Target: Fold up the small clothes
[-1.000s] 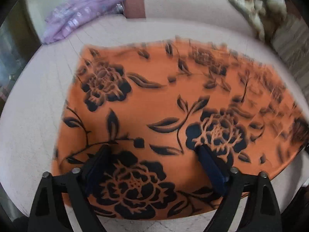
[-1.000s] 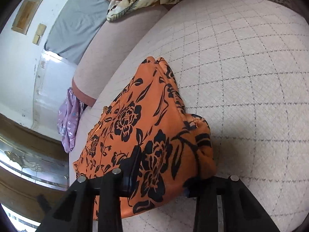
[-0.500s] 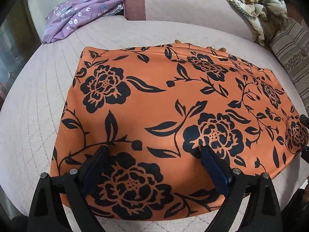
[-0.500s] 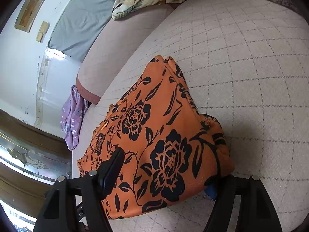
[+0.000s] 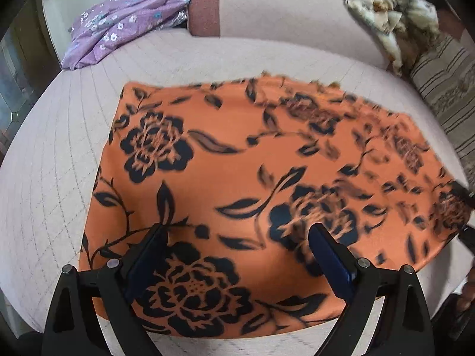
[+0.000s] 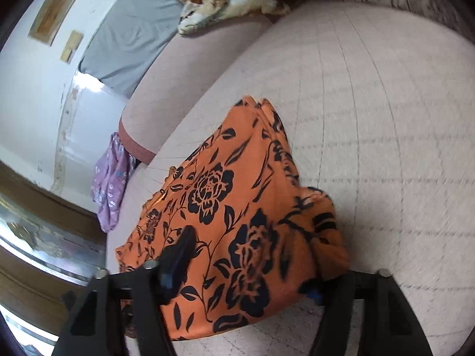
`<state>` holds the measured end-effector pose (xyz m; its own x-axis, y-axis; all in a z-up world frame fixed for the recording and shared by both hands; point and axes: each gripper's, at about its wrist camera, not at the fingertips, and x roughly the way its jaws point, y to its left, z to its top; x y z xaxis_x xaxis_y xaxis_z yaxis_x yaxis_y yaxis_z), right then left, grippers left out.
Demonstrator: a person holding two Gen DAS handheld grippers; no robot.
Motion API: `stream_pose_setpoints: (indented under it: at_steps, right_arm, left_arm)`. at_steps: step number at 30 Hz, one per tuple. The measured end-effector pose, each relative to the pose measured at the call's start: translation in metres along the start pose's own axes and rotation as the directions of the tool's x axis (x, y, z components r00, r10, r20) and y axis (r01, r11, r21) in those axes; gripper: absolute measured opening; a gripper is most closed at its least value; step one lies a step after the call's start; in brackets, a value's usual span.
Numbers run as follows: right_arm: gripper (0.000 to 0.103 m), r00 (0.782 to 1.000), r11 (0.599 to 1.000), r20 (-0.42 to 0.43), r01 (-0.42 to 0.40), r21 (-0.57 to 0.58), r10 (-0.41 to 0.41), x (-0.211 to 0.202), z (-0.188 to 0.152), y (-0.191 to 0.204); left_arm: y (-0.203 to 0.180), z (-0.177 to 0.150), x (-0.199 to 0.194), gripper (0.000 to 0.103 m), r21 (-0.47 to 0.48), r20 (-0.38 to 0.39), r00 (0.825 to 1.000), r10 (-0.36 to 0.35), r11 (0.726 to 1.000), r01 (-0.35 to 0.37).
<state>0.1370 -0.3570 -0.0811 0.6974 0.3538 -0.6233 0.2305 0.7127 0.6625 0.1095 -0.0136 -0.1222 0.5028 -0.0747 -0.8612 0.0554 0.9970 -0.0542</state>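
I note smooth matt orange printed cloth on a quilted, stitched fabric cushion; gripper fingers matt black plastic.

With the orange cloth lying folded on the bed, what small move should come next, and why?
Probably let the right gripper finish closing on the orange cloth's near corner and lift it. Its jaws straddle that bunched corner and are closing, while the left gripper hangs open over the flat front edge.

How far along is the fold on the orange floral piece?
Done: the orange garment lies flat, apparently doubled. In hand: the right tool, jaws closing, straddles its bunched end; the left tool stands open over the near edge. Left: further folds; the purple garment looks unfolded.
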Motion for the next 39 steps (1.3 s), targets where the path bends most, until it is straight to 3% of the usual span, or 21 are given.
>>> stream_pose_setpoints:
  at_steps: [4, 7, 9, 11, 13, 16, 18, 20, 21, 22, 23, 25, 28, 30, 34, 37, 39]
  right_arm:
    - [0.064, 1.000, 0.999, -0.021, 0.007, 0.039, -0.006, 0.007, 0.002, -0.011]
    - [0.066, 1.000, 0.998, -0.026, -0.005, 0.056, 0.007, 0.009, 0.000, -0.017]
    - [0.063, 0.999, 0.999, -0.027, -0.016, 0.048, 0.017, 0.009, 0.001, -0.018]
    - [0.021, 0.999, 1.000, -0.039, 0.020, 0.013, -0.019, 0.007, 0.002, -0.016]
    - [0.021, 0.997, 0.996, -0.018, 0.080, -0.044, -0.081, 0.000, 0.003, -0.011]
    - [0.022, 0.985, 0.980, -0.059, 0.157, -0.122, -0.165, -0.003, -0.004, -0.007]
    - [0.028, 0.986, 0.987, -0.070, 0.149, -0.063, -0.154, -0.013, -0.007, -0.026]
    - [0.054, 0.988, 0.989, -0.043, 0.148, -0.027, -0.149, -0.033, -0.006, -0.039]
    - [0.061, 0.985, 0.985, -0.018, 0.169, -0.017, -0.169, -0.043, -0.004, -0.044]
    - [0.064, 0.982, 0.982, 0.019, 0.187, -0.006, -0.187, -0.057, 0.003, -0.048]
    - [0.064, 0.981, 0.982, 0.043, 0.188, 0.000, -0.188, -0.065, 0.010, -0.050]
    - [0.064, 0.985, 0.987, 0.070, 0.159, -0.005, -0.159, -0.073, 0.028, -0.050]
    - [0.065, 0.998, 0.996, -0.001, 0.060, -0.060, -0.060, -0.049, 0.065, -0.034]
    - [0.065, 0.994, 0.991, -0.105, -0.004, -0.135, -0.011, -0.008, 0.092, -0.014]
    - [0.064, 0.969, 0.987, -0.238, 0.027, -0.160, -0.065, 0.069, 0.123, -0.001]
    - [0.017, 0.947, 0.983, -0.308, 0.030, -0.183, -0.086, 0.104, 0.129, 0.007]
    - [0.014, 0.956, 0.945, -0.247, 0.071, -0.320, -0.155, 0.095, 0.121, 0.032]
  left_arm:
    - [-0.015, 0.009, -0.003, 0.096, 0.036, 0.042, 0.999, -0.023, 0.999, 0.021]
    - [-0.027, 0.003, 0.025, 0.097, 0.103, -0.034, 0.999, 0.022, 0.994, -0.019]
    - [-0.034, -0.002, 0.028, 0.100, 0.146, 0.027, 0.998, 0.053, 0.988, -0.057]
    - [-0.034, -0.002, 0.028, 0.100, 0.146, 0.025, 0.998, 0.053, 0.988, -0.056]
    - [-0.033, 0.002, 0.027, 0.100, 0.132, -0.003, 0.999, 0.049, 0.990, -0.048]
    - [-0.035, 0.012, 0.015, 0.099, 0.129, 0.035, 0.998, 0.061, 0.990, -0.065]
    - [-0.038, 0.017, 0.006, 0.099, 0.133, 0.083, 0.996, 0.043, 0.990, -0.053]
    - [-0.046, 0.017, 0.015, 0.099, 0.163, 0.057, 0.998, 0.040, 0.985, -0.048]
    - [-0.048, 0.013, 0.026, 0.100, 0.181, 0.014, 0.999, 0.046, 0.982, -0.048]
    - [-0.048, 0.008, 0.038, 0.101, 0.188, -0.016, 0.998, 0.058, 0.981, -0.054]
    - [-0.048, 0.005, 0.036, 0.102, 0.175, 0.023, 0.998, 0.053, 0.983, -0.056]
    - [-0.049, 0.005, 0.037, 0.102, 0.166, 0.027, 0.998, 0.062, 0.984, -0.065]
    - [-0.048, 0.004, 0.037, 0.102, 0.169, 0.022, 0.998, 0.054, 0.984, -0.057]
    - [-0.047, 0.003, 0.036, 0.102, 0.173, 0.027, 0.998, 0.055, 0.983, -0.059]
    - [-0.048, -0.005, 0.033, 0.102, 0.172, 0.030, 0.998, 0.057, 0.983, -0.062]
    - [-0.045, -0.009, 0.033, 0.103, 0.173, 0.034, 0.998, 0.051, 0.983, -0.056]
    - [-0.045, -0.010, 0.034, 0.103, 0.176, 0.044, 0.998, 0.047, 0.983, -0.054]
